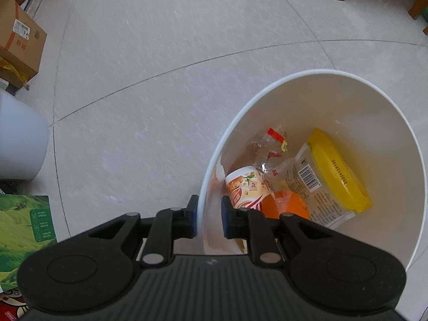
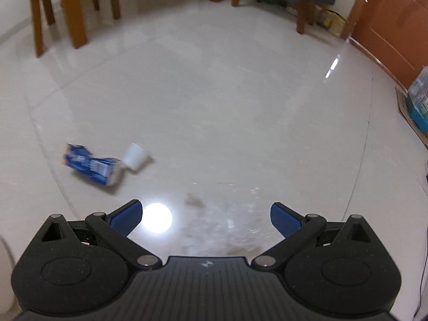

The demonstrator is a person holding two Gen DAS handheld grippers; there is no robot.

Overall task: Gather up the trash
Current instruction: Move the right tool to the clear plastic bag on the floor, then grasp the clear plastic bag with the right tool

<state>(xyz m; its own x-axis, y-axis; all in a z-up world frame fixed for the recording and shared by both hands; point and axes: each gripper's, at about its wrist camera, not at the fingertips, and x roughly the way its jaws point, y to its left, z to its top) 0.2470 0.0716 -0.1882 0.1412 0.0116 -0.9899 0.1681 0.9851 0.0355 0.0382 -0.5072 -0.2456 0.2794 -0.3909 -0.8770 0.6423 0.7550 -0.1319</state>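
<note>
The left gripper [image 1: 209,215] was clamped on the rim of the white bin [image 1: 396,123], one pad outside the wall and one inside, at the lower middle of the left wrist view. The bin filled the right half of that frame and already held trash: a yellow lid [image 1: 339,171] against the far right wall, a printed wrapper [image 1: 313,190] beside it, a paper cup [image 1: 244,187] and an orange piece [image 1: 287,206] just above the inner pad, and a clear crumpled wrapper [image 1: 270,147] higher up.

In the right wrist view the right gripper [image 2: 206,218] stood fully spread with nothing between its blue pads, aimed down at the glossy floor [image 2: 227,112]. Two pieces of trash lay left of centre in that frame: a blue carton [image 2: 91,165] on its side and a white cup [image 2: 136,156] touching its right end, also tipped over. Both were blurred, well apart from the pads and off to their upper left.

The step in hand looked like the reach for the next piece, with several items already binned. The next move probably called for swinging the open claw toward the left of the frame, lining its pads across the cup or the carton's narrow side, then closing. The cup, light and round, could roll away if nudged.
</note>
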